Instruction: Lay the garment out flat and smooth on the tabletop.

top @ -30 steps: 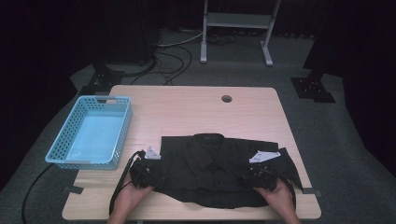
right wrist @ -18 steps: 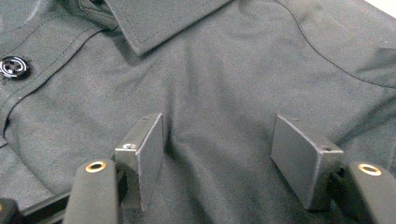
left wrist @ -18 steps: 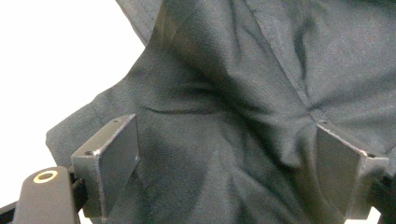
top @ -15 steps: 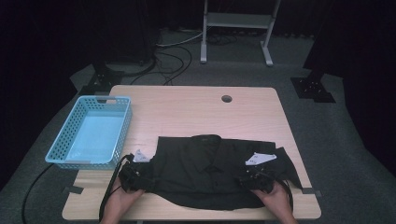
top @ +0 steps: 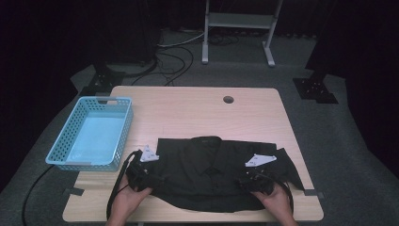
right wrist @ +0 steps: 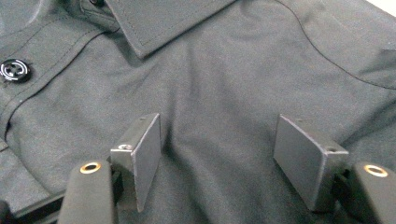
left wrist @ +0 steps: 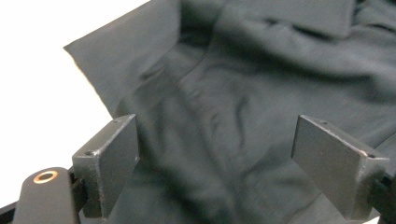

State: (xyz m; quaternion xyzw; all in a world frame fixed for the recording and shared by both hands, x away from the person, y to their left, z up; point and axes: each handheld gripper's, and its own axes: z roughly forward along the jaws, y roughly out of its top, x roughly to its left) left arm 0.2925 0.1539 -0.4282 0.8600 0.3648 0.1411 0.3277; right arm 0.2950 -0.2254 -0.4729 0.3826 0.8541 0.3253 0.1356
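Since before, we're easing right gripper (right wrist: 217, 158) wider; both grippers' fingers are hovering open over the black shirt (top: 211, 174), risking snagging and wrinkling it.

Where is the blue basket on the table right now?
In the high view, the blue basket sits at the table's left edge, just left of the black shirt.

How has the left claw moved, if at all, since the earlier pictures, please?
Yes. In the high view the left claw has shifted a little outward, toward the blue basket side and the table's left edge, along the black shirt's side.
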